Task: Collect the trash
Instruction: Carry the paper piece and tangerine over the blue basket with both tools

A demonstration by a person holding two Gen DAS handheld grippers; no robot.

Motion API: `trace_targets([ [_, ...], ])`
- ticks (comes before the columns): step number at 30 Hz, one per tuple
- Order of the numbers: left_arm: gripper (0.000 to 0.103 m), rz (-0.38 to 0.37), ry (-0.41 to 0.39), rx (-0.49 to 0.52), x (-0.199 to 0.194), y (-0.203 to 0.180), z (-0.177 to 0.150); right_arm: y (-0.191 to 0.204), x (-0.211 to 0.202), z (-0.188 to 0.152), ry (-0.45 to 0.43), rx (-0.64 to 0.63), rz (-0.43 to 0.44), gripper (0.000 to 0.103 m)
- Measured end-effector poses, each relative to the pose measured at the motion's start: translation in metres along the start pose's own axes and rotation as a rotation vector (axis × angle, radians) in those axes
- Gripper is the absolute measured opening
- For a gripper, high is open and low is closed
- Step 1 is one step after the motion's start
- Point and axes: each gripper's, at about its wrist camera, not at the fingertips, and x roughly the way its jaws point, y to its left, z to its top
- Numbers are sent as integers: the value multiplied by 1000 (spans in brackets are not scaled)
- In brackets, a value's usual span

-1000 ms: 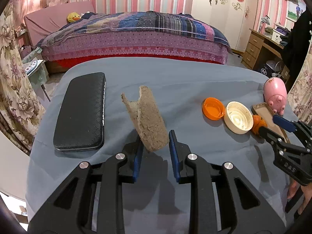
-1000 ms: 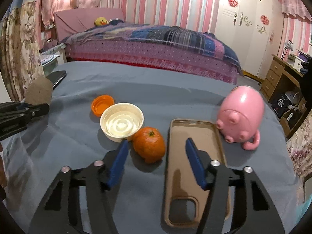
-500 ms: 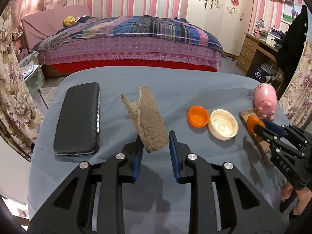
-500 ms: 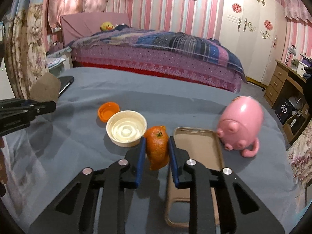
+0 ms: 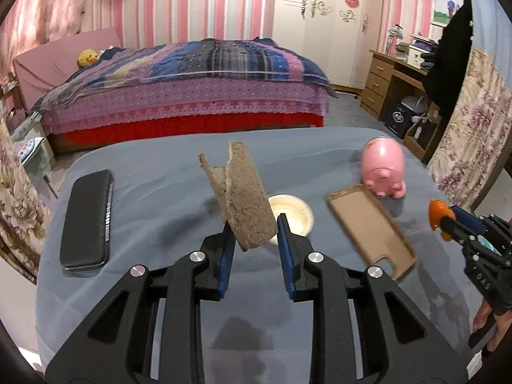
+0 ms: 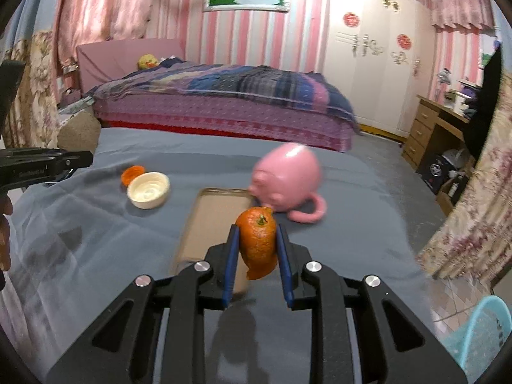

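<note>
My left gripper (image 5: pixel 254 224) is shut on a torn brown cardboard tube (image 5: pixel 238 198), held up above the grey-blue table cloth (image 5: pixel 160 192). My right gripper (image 6: pixel 256 233) is shut on a squashed orange peel (image 6: pixel 257 244), lifted off the table over the tan phone case (image 6: pixel 214 220). In the left wrist view the right gripper (image 5: pixel 448 219) shows at the right edge with the orange peel (image 5: pixel 436 212) at its tip. In the right wrist view the left gripper (image 6: pixel 73 160) reaches in from the left with the cardboard tube (image 6: pixel 78 132).
A cream lid (image 6: pixel 148 189) and an orange cap (image 6: pixel 132 174) lie on the table. A pink pig figure (image 6: pixel 286 176) stands behind the phone case (image 5: pixel 371 227). A black case (image 5: pixel 86 219) lies at the left. A light blue basket rim (image 6: pixel 480 329) shows low right, off the table.
My right gripper shut on the orange peel and lifted it off the table, moving right. My left gripper moved right and rose with the cardboard tube.
</note>
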Motion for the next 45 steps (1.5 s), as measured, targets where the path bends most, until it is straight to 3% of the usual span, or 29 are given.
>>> trace_targets([
  [13,25,-82,-9,124,-8,-109,2,-111,-67,-39,-18,109,-143,24],
  [27,25,-199,-7,274,-12,-237,-27,-203,-123,-86,-24,213,-287,24],
  [41,25,-324,14,267,-8,-301,-49,-270,-166,-139,-11,307,-413,24],
  [45,25,-328,23,299,-5,-317,-57,-282,-174,-151,-17,341,-436,24],
])
